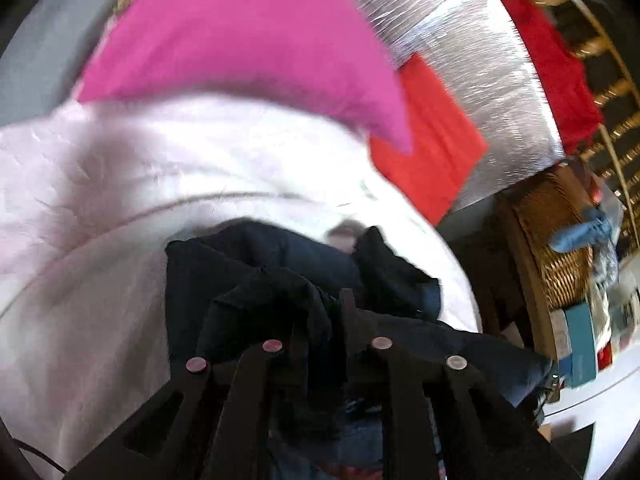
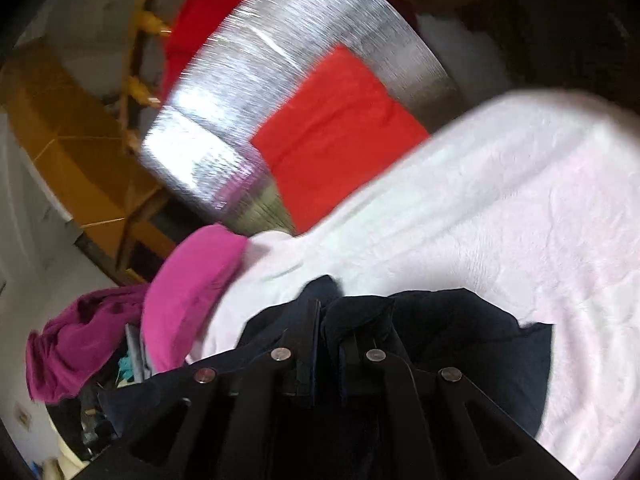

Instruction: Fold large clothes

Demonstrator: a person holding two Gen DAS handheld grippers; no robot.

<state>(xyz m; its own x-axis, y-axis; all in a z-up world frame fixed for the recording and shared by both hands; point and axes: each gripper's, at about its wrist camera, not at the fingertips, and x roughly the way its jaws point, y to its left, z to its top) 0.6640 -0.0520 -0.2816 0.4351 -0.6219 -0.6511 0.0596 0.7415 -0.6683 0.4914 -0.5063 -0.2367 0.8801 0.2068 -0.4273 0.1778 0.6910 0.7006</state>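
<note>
A dark navy garment hangs bunched in front of my left gripper, whose fingers are shut on a fold of it. The same dark garment fills the lower part of the right wrist view, and my right gripper is shut on another bunch of it. In both views the cloth hangs over a pale pink-white sheet. The fabric hides most of the fingertips, and both pictures are blurred by motion.
A folded pink cloth and a folded red cloth lie beyond the sheet on a silver foil mat. A wicker basket stands to the right. A magenta garment and yellow wooden furniture show at the left of the right wrist view.
</note>
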